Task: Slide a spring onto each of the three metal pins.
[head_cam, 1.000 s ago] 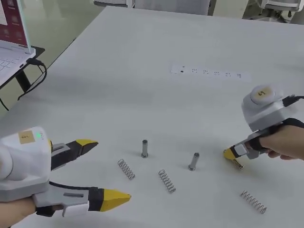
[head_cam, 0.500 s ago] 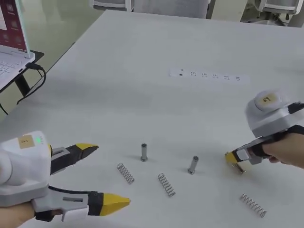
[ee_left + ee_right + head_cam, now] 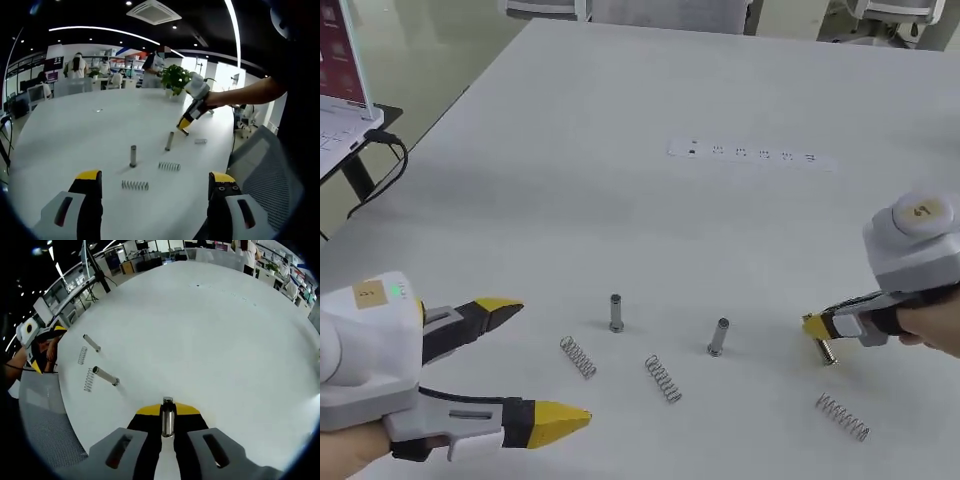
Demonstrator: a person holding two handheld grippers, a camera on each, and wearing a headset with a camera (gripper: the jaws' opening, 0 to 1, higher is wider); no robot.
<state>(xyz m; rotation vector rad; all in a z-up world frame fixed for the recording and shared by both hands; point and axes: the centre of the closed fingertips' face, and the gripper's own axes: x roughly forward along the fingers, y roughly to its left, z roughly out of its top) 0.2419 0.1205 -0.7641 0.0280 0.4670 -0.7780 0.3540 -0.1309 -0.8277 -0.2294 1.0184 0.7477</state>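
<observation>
Two pins (image 3: pixel 616 312) stand on the table (image 3: pixel 620 150), two springs (image 3: pixel 578 357) before them, a third spring (image 3: pixel 841 417) farther right

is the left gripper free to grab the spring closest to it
Probably yes. The left gripper is open and holds nothing, and the nearest spring lies loose on the table just past its tips, nothing between.

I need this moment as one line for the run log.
left tongs: open, empty | right tongs: shut on pin | two pins: standing | three springs: lying loose
</observation>
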